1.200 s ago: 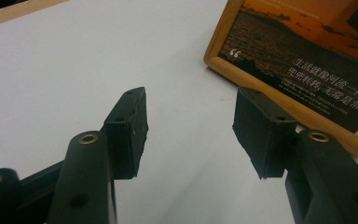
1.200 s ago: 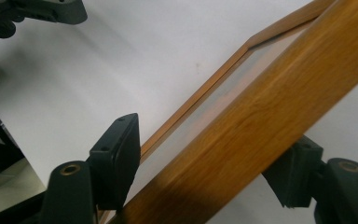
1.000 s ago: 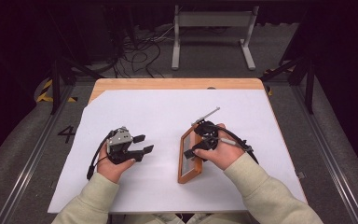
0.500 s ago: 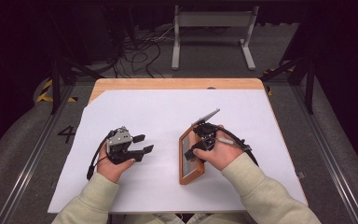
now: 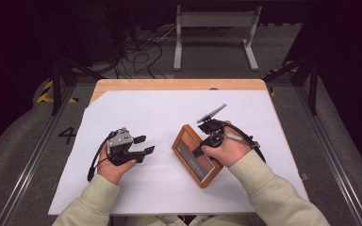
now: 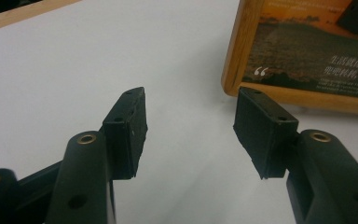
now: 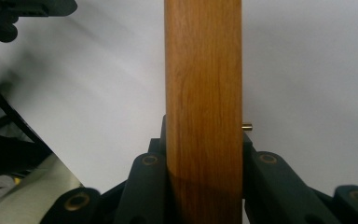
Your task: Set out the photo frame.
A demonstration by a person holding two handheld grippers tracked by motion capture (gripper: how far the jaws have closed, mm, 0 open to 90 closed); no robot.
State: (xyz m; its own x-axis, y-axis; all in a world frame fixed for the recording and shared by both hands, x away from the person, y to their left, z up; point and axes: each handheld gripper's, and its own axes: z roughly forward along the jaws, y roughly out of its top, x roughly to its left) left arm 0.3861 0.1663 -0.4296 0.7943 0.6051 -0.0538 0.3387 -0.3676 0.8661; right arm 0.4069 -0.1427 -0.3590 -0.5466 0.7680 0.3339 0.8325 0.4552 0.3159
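Note:
A wooden picture frame (image 5: 193, 157) with a dark sunset picture lies slantwise on the white sheet (image 5: 169, 108), right of the middle. My right gripper (image 5: 201, 149) is shut on the frame's right long side. In the right gripper view that wooden edge (image 7: 203, 84) stands upright between the jaws of the right gripper (image 7: 204, 140), with a small brass pin (image 7: 247, 126) beside it. My left gripper (image 5: 144, 144) rests open on the sheet to the frame's left, apart from it. In the left gripper view the left gripper (image 6: 193, 100) holds nothing, and the frame's corner (image 6: 307, 60) shows at the upper right.
The white sheet covers a wooden table whose bare far edge (image 5: 179, 84) shows at the back. Beyond it, on the floor, are a grey metal stand (image 5: 214, 19) and loose cables (image 5: 136, 47). Bare sheet lies behind and in front of both hands.
The right gripper has turned the frame on the sheet: its near end swung to the right and its far end to the left. The left gripper has stayed where it was.

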